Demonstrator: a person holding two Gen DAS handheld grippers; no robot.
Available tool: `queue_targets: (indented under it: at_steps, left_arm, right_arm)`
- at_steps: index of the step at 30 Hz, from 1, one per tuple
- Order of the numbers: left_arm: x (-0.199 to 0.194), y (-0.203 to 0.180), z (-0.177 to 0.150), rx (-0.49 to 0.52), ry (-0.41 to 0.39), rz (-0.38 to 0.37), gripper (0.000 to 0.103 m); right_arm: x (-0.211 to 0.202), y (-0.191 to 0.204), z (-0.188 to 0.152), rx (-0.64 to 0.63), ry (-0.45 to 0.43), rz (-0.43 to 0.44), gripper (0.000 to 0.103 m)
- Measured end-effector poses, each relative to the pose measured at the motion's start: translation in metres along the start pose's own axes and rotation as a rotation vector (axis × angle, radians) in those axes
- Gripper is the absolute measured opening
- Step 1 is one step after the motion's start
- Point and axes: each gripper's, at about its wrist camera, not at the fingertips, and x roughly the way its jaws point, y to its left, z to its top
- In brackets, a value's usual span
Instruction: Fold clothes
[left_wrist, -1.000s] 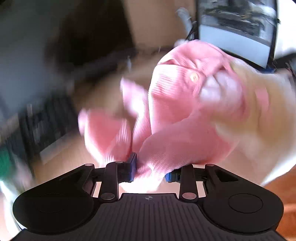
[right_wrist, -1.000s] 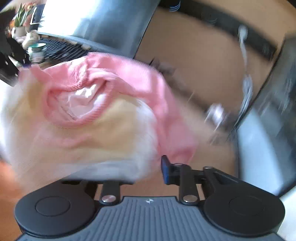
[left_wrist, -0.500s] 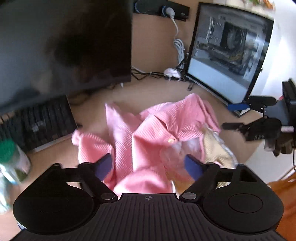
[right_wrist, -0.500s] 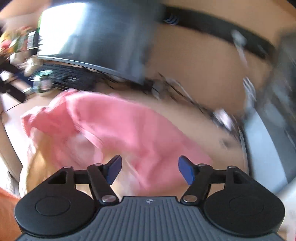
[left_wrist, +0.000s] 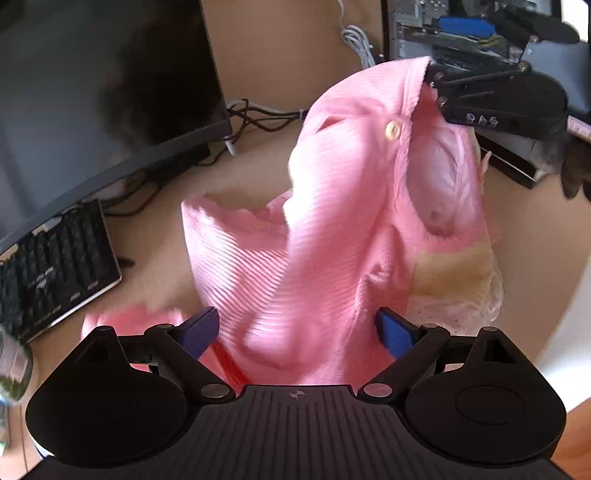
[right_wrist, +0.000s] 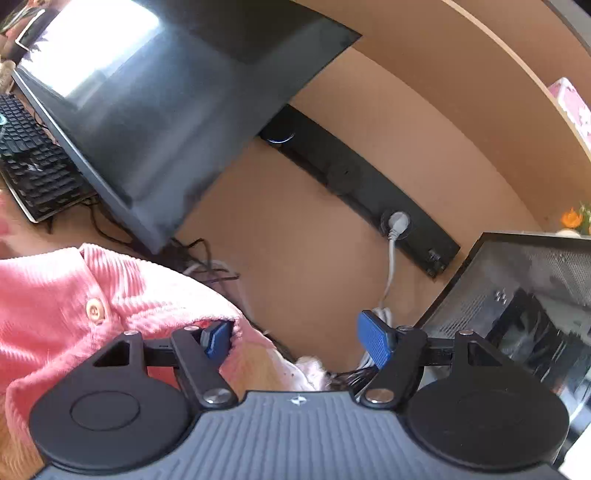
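Observation:
A pink ribbed garment (left_wrist: 332, 229) with a cream button and a cream and white lace part hangs bunched over the wooden desk (left_wrist: 258, 170). My left gripper (left_wrist: 301, 328) is open, and the cloth drapes between its blue pads. The right gripper (left_wrist: 432, 79) shows in the left wrist view, touching the garment's top edge. In the right wrist view the right gripper (right_wrist: 297, 339) is open; the pink garment (right_wrist: 55, 306) lies against its left finger (right_wrist: 218, 338), not pinched.
A dark monitor (left_wrist: 92, 92) and black keyboard (left_wrist: 48, 269) stand at left. Cables (left_wrist: 258, 114) lie behind. A computer case (right_wrist: 517, 306) stands at right. A black power strip (right_wrist: 362, 188) with a white plug is on the back panel.
Both grippers opened and let go of the garment. The right gripper moved up to the collar edge, and the garment now hangs higher before the left gripper.

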Motion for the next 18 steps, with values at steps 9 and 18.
queue_targets:
  at_steps: [9,18]
  left_arm:
    - [-0.002,-0.062,0.014,0.062,-0.131,-0.127,0.088]
    - [-0.043,-0.033,0.035,0.106,-0.314,-0.004,0.007]
  right_arm:
    - [0.007,-0.078,0.050,0.208,-0.153,-0.055,0.070]
    - [0.006,-0.129,0.060,0.270,-0.193,-0.151,0.070]
